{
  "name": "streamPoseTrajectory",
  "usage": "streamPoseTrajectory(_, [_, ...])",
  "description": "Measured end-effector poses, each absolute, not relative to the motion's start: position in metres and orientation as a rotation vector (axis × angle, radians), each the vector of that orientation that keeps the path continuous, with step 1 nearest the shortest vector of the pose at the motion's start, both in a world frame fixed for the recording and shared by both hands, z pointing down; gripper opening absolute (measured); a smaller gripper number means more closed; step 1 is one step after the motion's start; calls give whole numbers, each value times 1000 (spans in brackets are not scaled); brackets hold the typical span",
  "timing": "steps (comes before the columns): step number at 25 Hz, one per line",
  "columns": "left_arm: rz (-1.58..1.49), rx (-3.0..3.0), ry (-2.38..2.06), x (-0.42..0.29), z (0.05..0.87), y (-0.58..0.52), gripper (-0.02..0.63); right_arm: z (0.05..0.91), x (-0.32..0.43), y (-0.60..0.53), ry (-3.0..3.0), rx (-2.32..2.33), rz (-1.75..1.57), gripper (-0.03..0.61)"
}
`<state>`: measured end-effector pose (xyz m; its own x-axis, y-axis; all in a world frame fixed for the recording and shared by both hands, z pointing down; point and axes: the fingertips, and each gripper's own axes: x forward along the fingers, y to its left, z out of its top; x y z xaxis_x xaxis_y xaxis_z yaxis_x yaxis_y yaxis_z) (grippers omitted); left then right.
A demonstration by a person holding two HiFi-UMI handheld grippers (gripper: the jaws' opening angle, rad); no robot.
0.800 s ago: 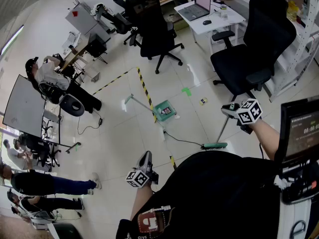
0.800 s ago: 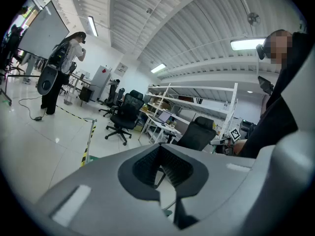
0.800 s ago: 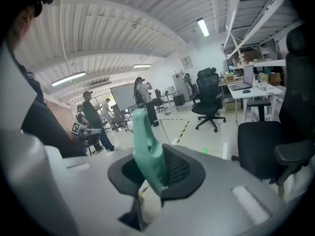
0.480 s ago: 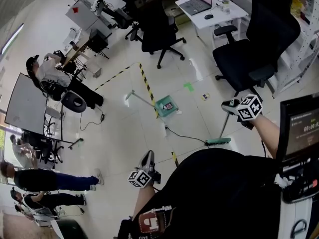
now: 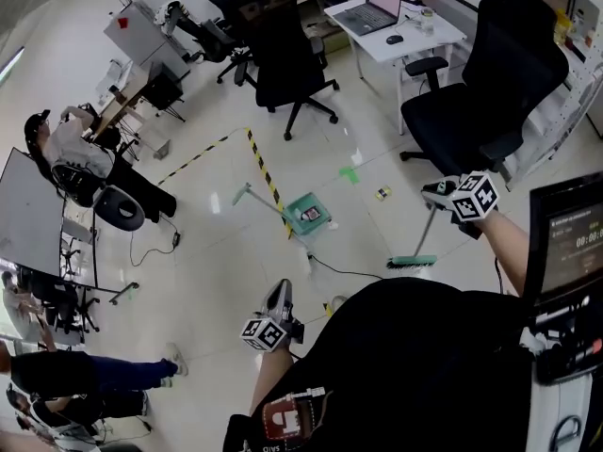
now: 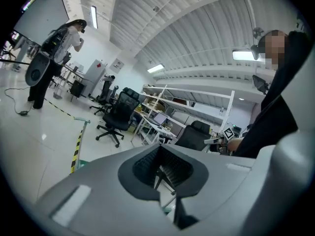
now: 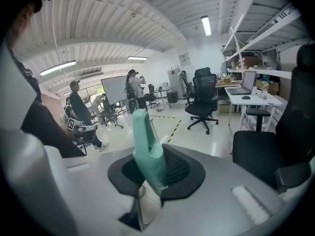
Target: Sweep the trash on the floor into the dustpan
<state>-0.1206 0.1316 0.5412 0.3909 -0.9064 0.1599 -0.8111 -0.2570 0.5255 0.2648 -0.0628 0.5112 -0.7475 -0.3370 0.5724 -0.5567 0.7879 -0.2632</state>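
Observation:
A green dustpan (image 5: 306, 213) stands on the white floor, its long handle (image 5: 259, 196) leaning up-left, with a dark scrap inside it. A small scrap of trash (image 5: 382, 193) lies on the floor to its right. My right gripper (image 5: 437, 194) is shut on the top of a broom's stick. The green broom head (image 5: 412, 262) rests on the floor below the scrap. In the right gripper view the green handle end (image 7: 146, 146) stands up between the pads of the right gripper (image 7: 150, 177). My left gripper (image 5: 277, 301) hangs low, shut and holding nothing (image 6: 160, 180).
Yellow-black floor tape (image 5: 264, 169) runs past the dustpan and a cable (image 5: 344, 271) trails from it. A green tape mark (image 5: 350, 173) is beyond the scrap. Black office chairs (image 5: 476, 111) (image 5: 283, 59) and a white desk (image 5: 396, 26) stand behind; people are at the far left.
The broom head has crept a little nearer the small scrap, still in my right gripper. The left gripper has stayed low. The head view has swung slightly.

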Motion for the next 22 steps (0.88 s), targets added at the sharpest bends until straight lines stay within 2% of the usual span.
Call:
streamPoseTrajectory(12, [-141, 2251, -1282, -282, 536, 32, -2, 509, 152, -138, -2210, 842, 438, 40])
streamPoseTrajectory(22, [-61, 2201, -1292, -275, 546, -29, -2, 542, 132, -241, -2167, 662, 287, 37])
